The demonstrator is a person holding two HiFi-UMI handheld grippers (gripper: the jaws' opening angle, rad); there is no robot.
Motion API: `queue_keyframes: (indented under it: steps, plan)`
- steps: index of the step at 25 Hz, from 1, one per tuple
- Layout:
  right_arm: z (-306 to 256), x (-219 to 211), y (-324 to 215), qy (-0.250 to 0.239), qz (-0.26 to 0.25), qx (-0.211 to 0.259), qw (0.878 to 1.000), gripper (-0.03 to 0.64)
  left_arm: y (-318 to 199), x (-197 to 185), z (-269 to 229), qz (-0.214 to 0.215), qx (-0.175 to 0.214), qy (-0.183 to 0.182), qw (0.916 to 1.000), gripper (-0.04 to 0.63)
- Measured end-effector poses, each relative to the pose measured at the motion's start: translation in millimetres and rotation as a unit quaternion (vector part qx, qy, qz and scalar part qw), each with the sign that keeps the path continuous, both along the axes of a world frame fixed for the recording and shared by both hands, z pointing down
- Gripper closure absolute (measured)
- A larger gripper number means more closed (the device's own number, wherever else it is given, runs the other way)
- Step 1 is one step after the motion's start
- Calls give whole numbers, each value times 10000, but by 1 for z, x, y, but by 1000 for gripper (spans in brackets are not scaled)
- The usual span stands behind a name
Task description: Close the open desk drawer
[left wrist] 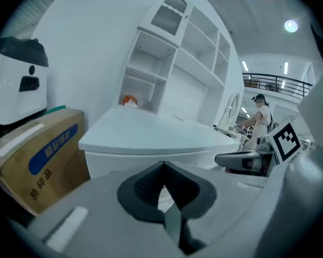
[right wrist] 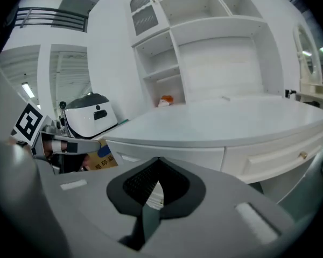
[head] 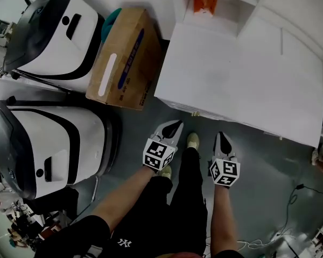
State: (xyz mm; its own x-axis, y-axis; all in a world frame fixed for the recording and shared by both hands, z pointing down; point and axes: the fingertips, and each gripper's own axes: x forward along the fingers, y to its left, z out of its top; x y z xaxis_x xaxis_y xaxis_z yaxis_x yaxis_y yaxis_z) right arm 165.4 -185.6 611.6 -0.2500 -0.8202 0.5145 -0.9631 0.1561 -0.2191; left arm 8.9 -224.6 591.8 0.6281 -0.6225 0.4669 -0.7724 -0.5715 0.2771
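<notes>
While the person stands facing the white desk [head: 242, 74], the only container seen to hold anything is the open shelf cubby [head: 226, 7] at the desk's back, where a small orange object [head: 204, 1] sits against its left wall. A closed cardboard box [head: 126, 58] with a blue strip and a white strip lies on the floor just beside the desk's left end, and something teal [head: 112, 16] pokes out behind it. The drawer [right wrist: 280, 160], with a small knob, runs under the desktop edge; its front looks about flush, and I cannot tell whether it stands open. The left gripper [left wrist: 162, 168] is clenched, tips together on nothing, and points at the desk front. The right gripper [right wrist: 158, 163] is likewise clenched and empty, held near it and just short of the desk. Two white-and-black machines [head: 54, 31] [head: 48, 144] stand to the left, one behind the box and one nearer the person. A thin cable [head: 290, 203] trails over the grey floor at right, and the person's shoe [head: 192, 140] shows between the grippers.
</notes>
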Motion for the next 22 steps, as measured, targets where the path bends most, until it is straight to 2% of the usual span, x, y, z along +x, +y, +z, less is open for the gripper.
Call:
queue_keyframes:
  steps: [13, 22]
  plan:
    - [-168, -6, 12, 55, 83, 786, 9969, 594, 29, 1, -153, 147, 454, 314, 9984, 595]
    - [-266, -32, 24, 125, -32, 1357, 9907, 595, 47, -5, -245, 284, 959, 558, 9934, 595]
